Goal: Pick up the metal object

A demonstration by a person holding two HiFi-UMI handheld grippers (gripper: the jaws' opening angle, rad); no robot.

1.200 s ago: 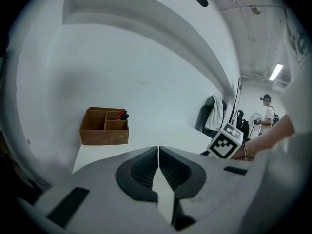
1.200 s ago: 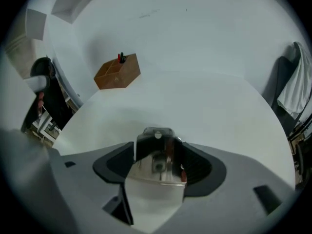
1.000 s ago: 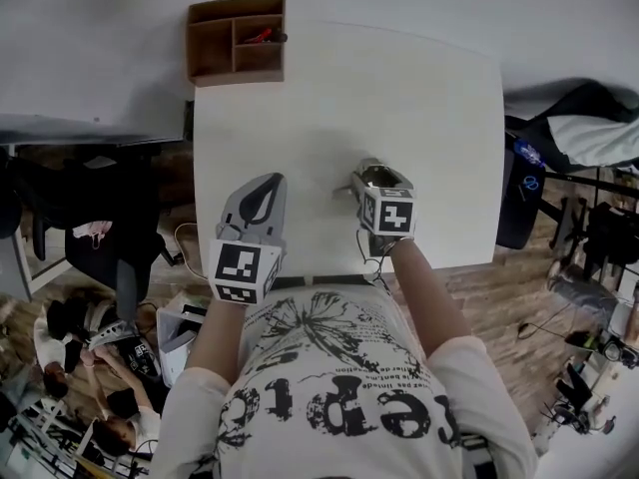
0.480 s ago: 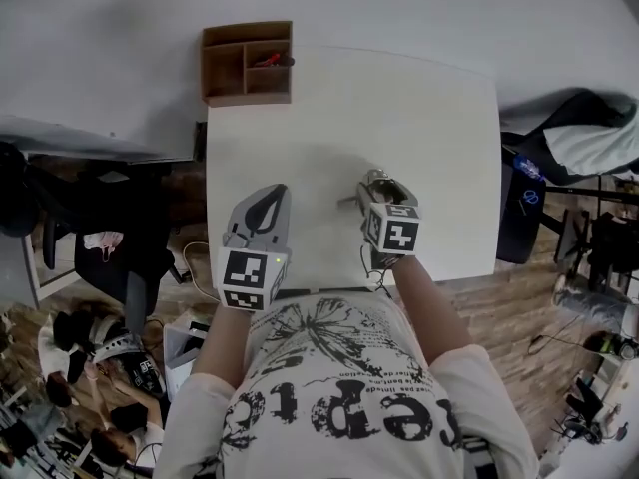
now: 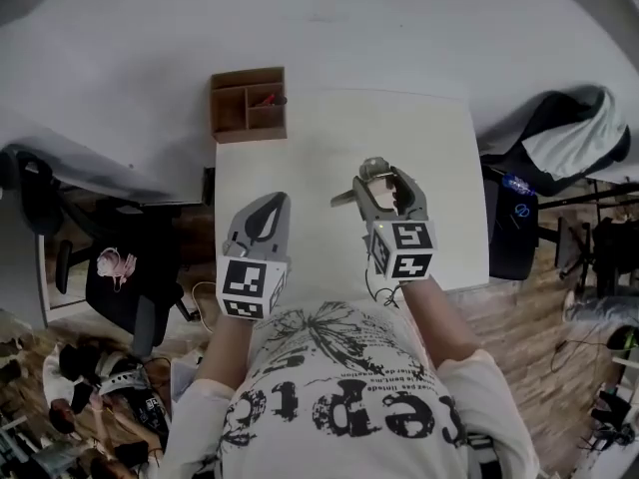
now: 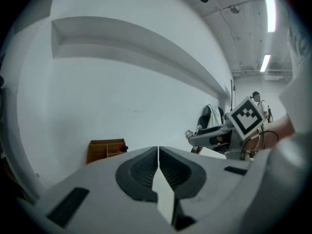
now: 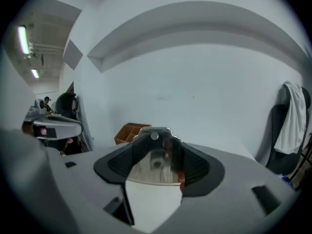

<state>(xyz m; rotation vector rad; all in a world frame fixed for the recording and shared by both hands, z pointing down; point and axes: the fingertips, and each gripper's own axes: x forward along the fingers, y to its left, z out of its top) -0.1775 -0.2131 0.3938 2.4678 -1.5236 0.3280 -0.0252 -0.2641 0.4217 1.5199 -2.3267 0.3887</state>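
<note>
Right gripper (image 5: 384, 180) is clamping the metal object (image 7: 153, 162), its jaws having just been closing on it, clear above the white table (image 5: 319, 128). Left gripper (image 6: 158, 155) is hovering beside, jaws together, empty.

White short-sleeved T-shirt (image 5: 344, 407), black butterfly print (image 5: 321, 329), grey left hand-held gripper (image 5: 272, 201), matching right hand-held gripper (image 5: 379, 173)

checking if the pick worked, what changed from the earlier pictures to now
The right gripper has just been closing its jaws on the metal object between them, and it has lifted the object up off the table, tilting closer to level. The left gripper rose slightly too, jaws together and empty as before. The wooden organizer stayed at the table's far left corner.
</note>
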